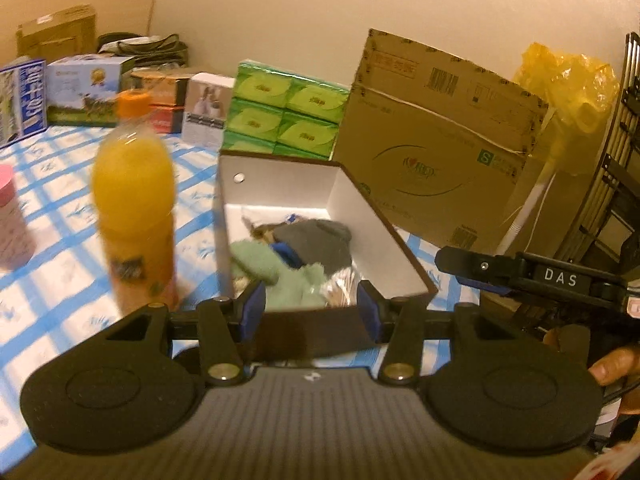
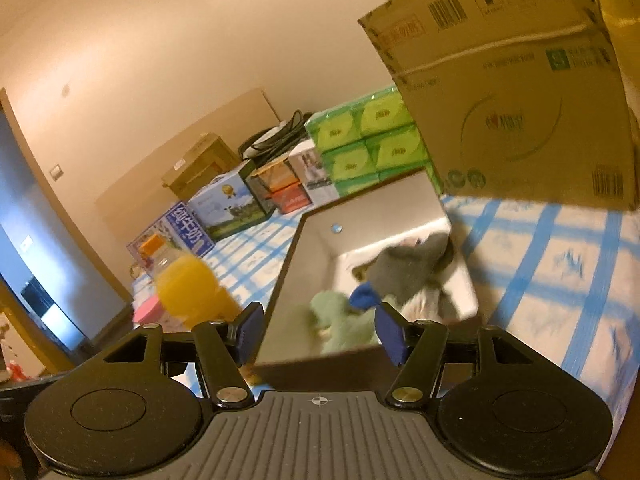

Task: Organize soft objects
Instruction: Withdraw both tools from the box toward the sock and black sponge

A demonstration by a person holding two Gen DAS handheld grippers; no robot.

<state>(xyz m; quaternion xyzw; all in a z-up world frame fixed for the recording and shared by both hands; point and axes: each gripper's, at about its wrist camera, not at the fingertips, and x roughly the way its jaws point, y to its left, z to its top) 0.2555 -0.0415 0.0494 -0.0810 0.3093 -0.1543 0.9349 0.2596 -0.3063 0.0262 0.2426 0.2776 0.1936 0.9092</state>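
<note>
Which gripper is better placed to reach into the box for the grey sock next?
Left, marginally. The left gripper is open, empty and squarely over the near wall of the box, grey sock straight ahead. The right gripper is open too, but views the box askew.

**Both tongs standing open and empty**

The left tongs (image 1: 310,310) are pointing forward and downward, blue pads (image 1: 252,312) standing apart with nothing pressing between them. The right tongs (image 2: 318,332) are tilting likewise, pads spread and gripping nothing. In the left wrist view the right tongs (image 1: 460,268) are reaching in from the right edge, a person's fingers (image 1: 610,366) showing just beneath.
</note>
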